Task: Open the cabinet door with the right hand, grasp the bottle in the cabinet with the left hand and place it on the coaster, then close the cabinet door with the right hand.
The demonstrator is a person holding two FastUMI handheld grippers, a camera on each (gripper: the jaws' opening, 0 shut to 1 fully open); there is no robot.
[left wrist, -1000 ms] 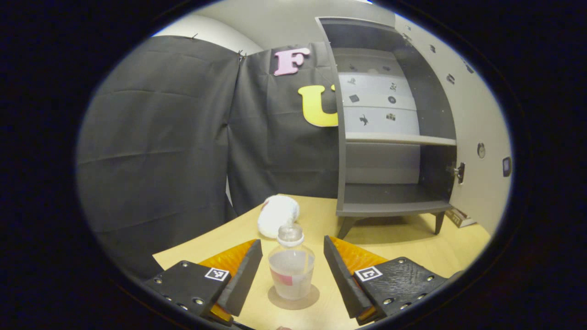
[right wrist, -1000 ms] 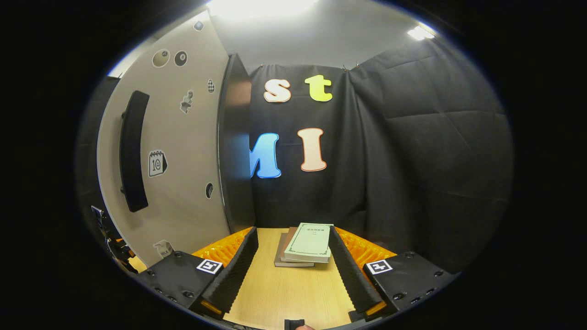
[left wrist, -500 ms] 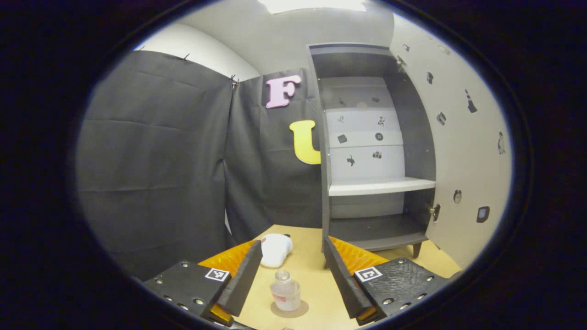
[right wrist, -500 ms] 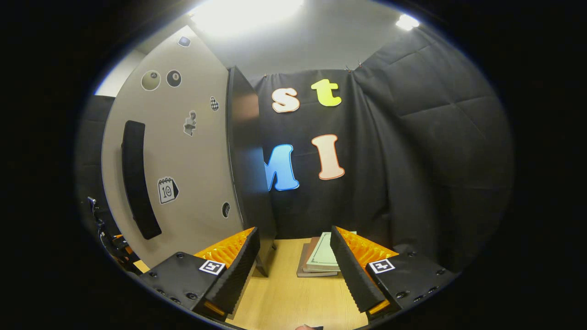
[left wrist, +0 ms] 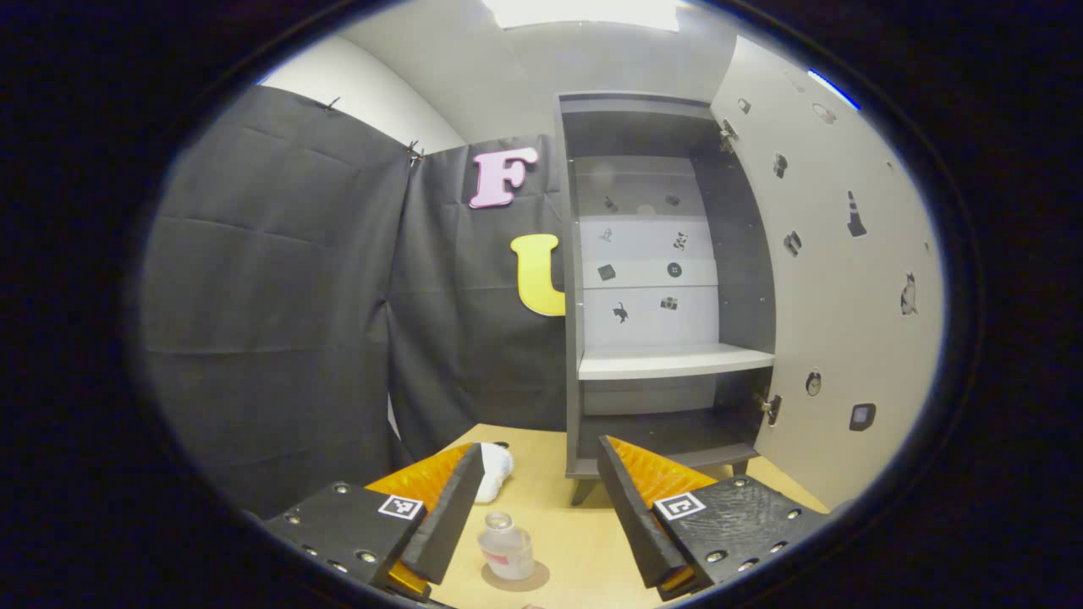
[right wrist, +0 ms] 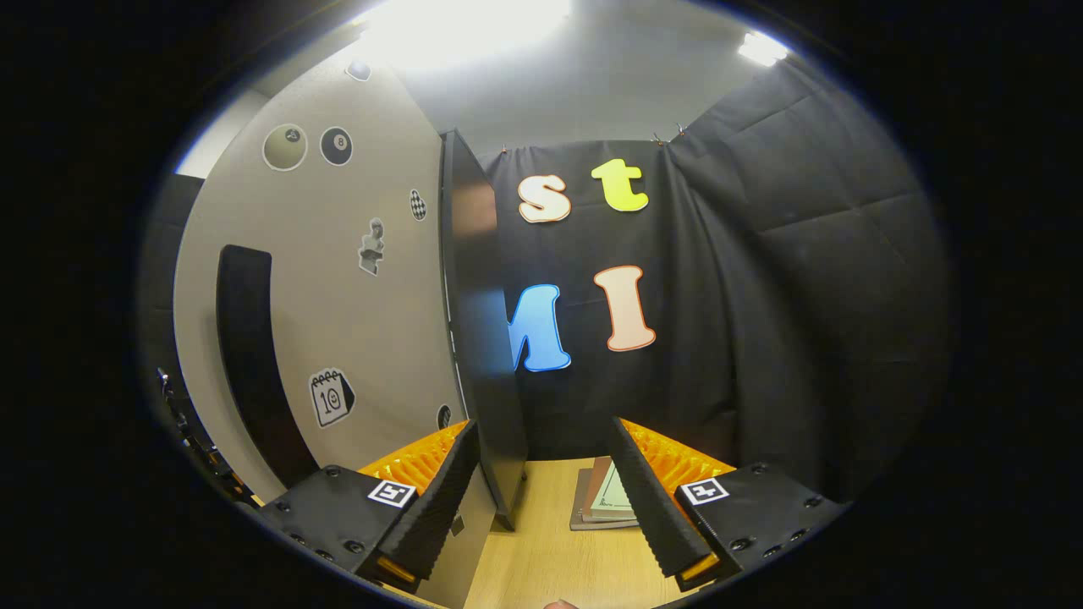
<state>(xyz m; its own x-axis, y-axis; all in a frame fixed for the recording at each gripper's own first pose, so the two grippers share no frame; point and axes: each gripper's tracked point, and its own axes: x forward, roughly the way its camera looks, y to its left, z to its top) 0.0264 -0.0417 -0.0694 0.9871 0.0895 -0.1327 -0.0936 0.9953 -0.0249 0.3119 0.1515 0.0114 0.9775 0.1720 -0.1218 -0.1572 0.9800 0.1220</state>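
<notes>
Already the bottle stands upright on the coaster on the worktop, low between the left gripper's wide-spread fingers and touching neither. Beyond them the cabinet gapes, shelves bare. The right gripper, fingers also wide and holding nothing, has the cabinet door's edge rising just past its left finger, books past the right one. Closing is what remains; a hard or glancing shove could rock the light cabinet or slip off the door's edge.
</notes>
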